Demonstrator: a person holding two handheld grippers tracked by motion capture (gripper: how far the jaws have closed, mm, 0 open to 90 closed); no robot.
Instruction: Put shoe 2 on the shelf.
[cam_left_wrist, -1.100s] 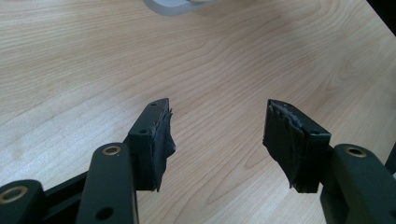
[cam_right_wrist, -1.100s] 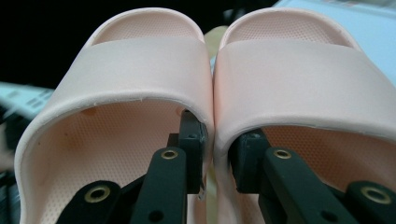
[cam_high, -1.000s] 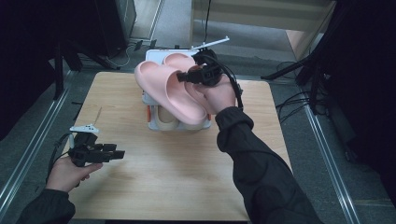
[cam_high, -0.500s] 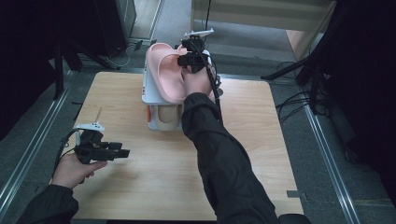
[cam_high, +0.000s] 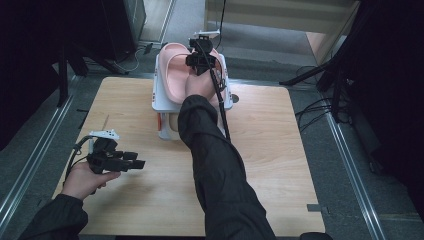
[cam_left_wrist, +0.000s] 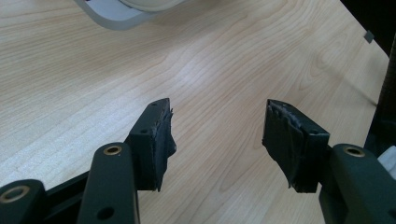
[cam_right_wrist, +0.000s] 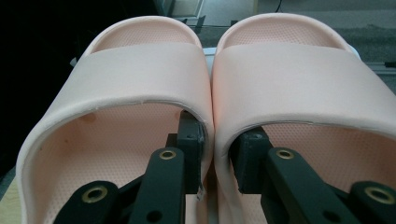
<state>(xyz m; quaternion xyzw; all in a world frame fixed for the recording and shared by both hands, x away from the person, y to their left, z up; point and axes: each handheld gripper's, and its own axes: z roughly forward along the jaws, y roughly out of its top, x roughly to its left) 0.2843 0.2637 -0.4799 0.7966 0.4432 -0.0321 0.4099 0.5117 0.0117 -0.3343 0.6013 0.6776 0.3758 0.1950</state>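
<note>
Side by side, both pink slippers are pinched between the right gripper jaws.

bare light wooden table lay open right of the dark-sleeved right forearm; the white plastic rack carrying pale pink foam slippers blocked its far edge

High view: table evenly lit from above, surroundings very dark, detail lost at both sides. Sleeve nearly black, folds hard to read. Shadows soft.

Left gripper view: wood grain sharp, mild sheen, jaws crisp.

Right gripper view: pink slippers bright, slightly soft near the lens; left edge black, possibly underexposed.
</note>
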